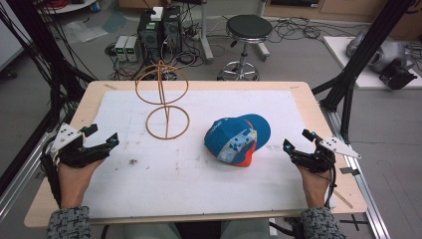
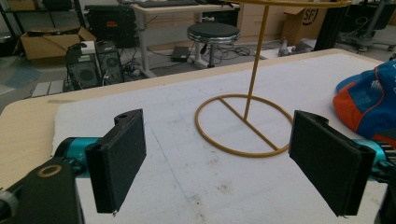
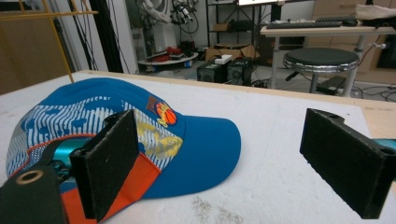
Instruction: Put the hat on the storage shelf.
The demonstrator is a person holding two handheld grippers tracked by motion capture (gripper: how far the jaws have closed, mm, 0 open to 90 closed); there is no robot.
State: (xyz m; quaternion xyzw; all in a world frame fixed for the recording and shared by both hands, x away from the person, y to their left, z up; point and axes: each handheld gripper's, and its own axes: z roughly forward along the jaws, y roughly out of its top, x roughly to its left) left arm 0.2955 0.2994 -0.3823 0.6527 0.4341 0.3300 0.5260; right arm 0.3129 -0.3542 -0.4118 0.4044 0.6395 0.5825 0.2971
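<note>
White-padded worktop [image 1: 149, 189]: cap [image 1: 238, 139] lies beside the bare stand [image 1: 162, 99], both tools [image 1: 102, 142] [image 1: 297, 143] gaping and empty, so nothing looks begun.

A blue cap [image 1: 238, 139] lies right of centre on a white-covered worktop [image 1: 199, 189]. A wire stand [image 1: 163, 99] stands upright behind it, to its left. An open gripper rests near each side edge: left [image 1: 103, 137], right [image 1: 296, 139].

Left gripper [image 1: 104, 135]: black body, teal fittings by the jaws, grey three-cornered plate on top. Right gripper [image 1: 297, 139]: same make, black cable trailing. Jaws are flat black foam-faced pads. Sleeves [image 1: 69, 222]: speckled grey-and-black knit cuffs on both arms.
</note>
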